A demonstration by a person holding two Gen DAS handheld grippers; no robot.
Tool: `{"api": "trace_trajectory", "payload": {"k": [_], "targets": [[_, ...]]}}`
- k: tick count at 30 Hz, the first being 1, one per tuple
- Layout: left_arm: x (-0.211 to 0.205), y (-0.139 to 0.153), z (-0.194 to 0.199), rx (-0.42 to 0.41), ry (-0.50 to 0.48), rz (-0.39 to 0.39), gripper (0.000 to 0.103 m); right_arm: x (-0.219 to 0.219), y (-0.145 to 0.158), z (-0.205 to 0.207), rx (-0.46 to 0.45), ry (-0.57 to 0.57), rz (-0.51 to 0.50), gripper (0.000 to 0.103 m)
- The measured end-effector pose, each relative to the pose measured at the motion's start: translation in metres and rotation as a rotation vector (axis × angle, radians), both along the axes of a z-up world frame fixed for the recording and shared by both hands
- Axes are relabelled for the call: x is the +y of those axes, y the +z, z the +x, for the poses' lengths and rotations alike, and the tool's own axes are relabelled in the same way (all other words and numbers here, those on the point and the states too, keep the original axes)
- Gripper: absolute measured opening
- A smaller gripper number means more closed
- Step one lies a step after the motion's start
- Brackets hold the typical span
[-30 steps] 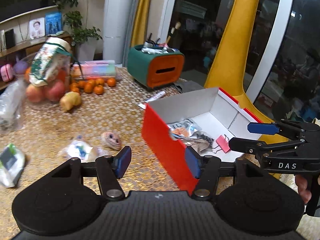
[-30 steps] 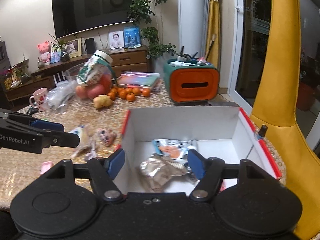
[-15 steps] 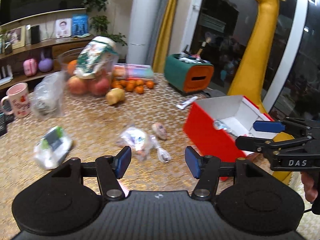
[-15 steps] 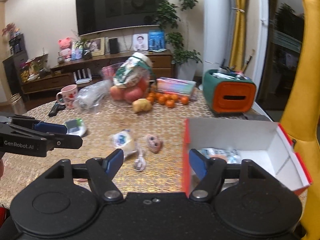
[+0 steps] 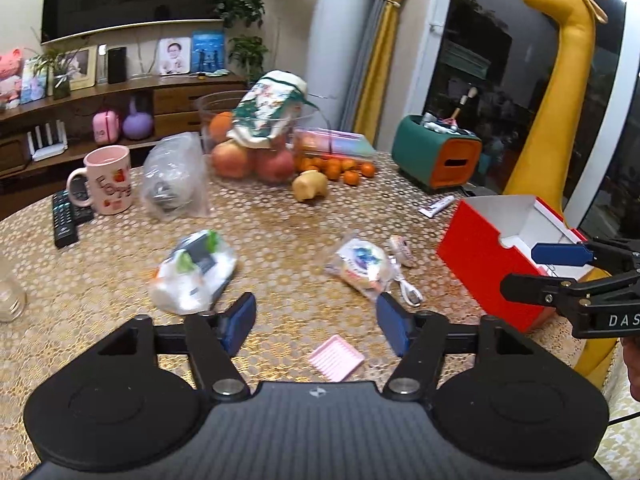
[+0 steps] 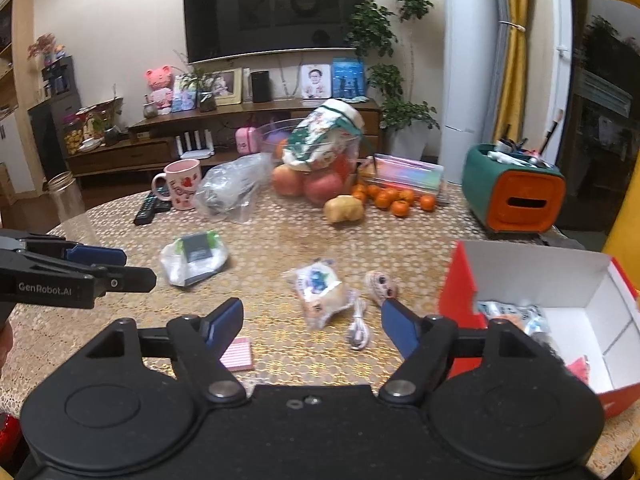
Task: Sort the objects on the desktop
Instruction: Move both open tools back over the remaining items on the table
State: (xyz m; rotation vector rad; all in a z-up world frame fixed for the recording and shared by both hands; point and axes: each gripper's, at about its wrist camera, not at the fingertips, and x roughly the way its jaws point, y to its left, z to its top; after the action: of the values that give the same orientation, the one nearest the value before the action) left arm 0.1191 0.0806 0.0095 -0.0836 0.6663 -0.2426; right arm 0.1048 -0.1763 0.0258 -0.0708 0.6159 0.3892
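Both tongs, the left gripper (image 5: 316, 322) and right gripper (image 6: 311, 322), hang released and empty between picks, so next comes closing on the pink pad (image 5: 337, 357) at lower centre, then carrying it to the red box (image 5: 490, 262) at right.

Red box (image 6: 460, 280) contents partly behind right claw (image 6: 312, 320) (labels unreadable); glass jar (image 5: 10, 296) cut by edge.
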Motion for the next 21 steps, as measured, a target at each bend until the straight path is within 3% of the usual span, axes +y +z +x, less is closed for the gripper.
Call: {"api": "trace_trajectory", "payload": {"k": [4, 13, 21], "targets": [[0.015, -0.009, -0.002, -0.003, 0.019, 0.019, 0.068, 0.013, -0.007, 0.0, 0.018, 0.014, 0.008, 0.079], [0.039, -0.03, 0.003, 0.009, 0.058, 0.049, 0.079, 0.038, -0.026, 0.001, 0.044, 0.051, 0.002, 0.084], [0.058, -0.05, 0.013, 0.04, 0.069, 0.038, 0.083, 0.054, -0.041, 0.005, 0.059, 0.053, -0.009, 0.089]]}}
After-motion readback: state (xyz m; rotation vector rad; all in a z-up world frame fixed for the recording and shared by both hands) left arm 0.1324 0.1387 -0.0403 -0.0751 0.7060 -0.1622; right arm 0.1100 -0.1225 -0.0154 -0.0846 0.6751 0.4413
